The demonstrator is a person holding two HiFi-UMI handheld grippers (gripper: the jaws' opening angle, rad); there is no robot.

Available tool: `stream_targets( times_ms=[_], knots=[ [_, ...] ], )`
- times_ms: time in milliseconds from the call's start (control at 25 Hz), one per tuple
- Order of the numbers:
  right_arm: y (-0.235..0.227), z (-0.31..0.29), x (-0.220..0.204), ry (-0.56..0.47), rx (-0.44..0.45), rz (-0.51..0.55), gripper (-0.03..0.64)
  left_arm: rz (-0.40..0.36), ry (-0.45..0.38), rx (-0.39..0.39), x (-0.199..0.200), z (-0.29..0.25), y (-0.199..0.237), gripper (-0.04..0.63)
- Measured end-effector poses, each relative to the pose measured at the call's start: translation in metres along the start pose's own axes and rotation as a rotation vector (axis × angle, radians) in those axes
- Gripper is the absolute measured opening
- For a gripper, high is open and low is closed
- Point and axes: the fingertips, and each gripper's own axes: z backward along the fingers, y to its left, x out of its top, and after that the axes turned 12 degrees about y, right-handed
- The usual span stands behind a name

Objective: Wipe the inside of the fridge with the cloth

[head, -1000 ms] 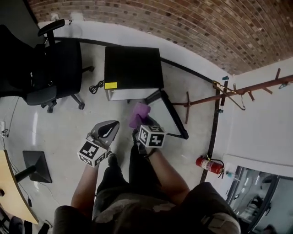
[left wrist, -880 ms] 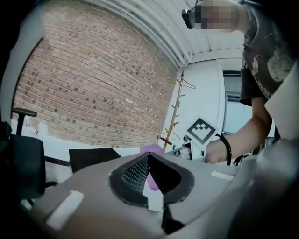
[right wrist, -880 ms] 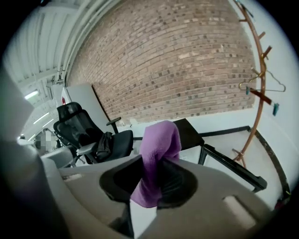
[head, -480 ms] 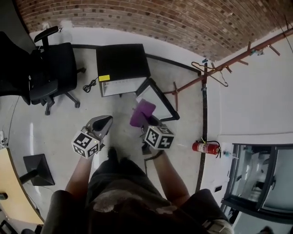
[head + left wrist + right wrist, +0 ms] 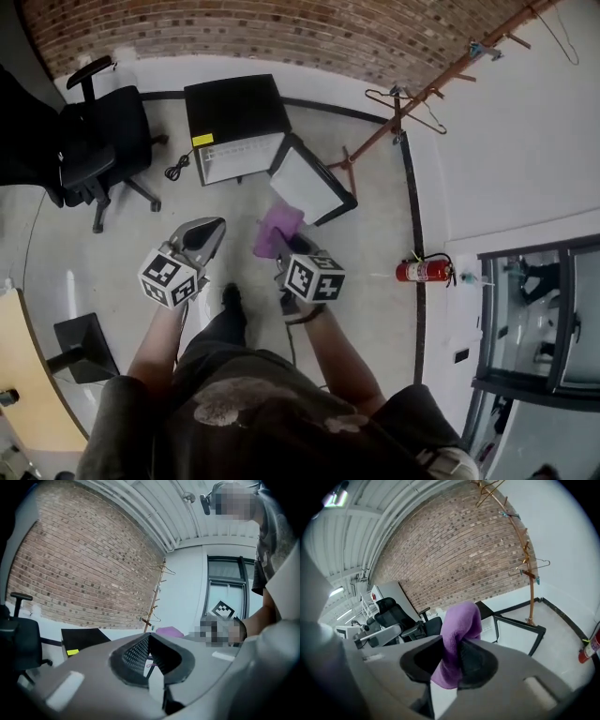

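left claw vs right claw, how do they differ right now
The right claw is shut on the purple cloth; the left claw is shut on nothing. In the head view the right claw sits closer to the open fridge door than the left claw. Both carry a marker cube.

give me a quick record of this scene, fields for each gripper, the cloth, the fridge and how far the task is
left gripper: jaws together, nothing between them
right gripper: shut on the purple cloth
purple cloth: bunched, sticking out past the jaws
fridge: small, black, on the floor by the wall
fridge door: open
task state: cloth short of the fridge, wiping not begun
nearby: office chair, fire extinguisher
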Motion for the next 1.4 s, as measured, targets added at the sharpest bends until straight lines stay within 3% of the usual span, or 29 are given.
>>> stream_targets(
  times_ms=[360,640,1000,1400],
  knots=[
    [-0.005,0.117,-0.115,-0.027,-0.041,-0.045,0.077,-0.034,0.009,-0.051,-0.046,0.061,-0.125,0.017],
    [0.018,0.157,-0.179,-0.028,-0.012,-0.063,0.077,-0.053,0.008,-0.078,-0.075,0.114,-0.198,0.017],
    [0.069,0.164,-0.214,0.019,0.064,-0.012,0.077,-0.018,0.012,-0.028,-0.096,0.169,-0.215,0.017],
    [0.146,0.157,-0.23,0.015,0.117,0.039,0.075,-0.003,-0.008,-0.055,-0.109,0.23,-0.203,0.017]
  ],
)
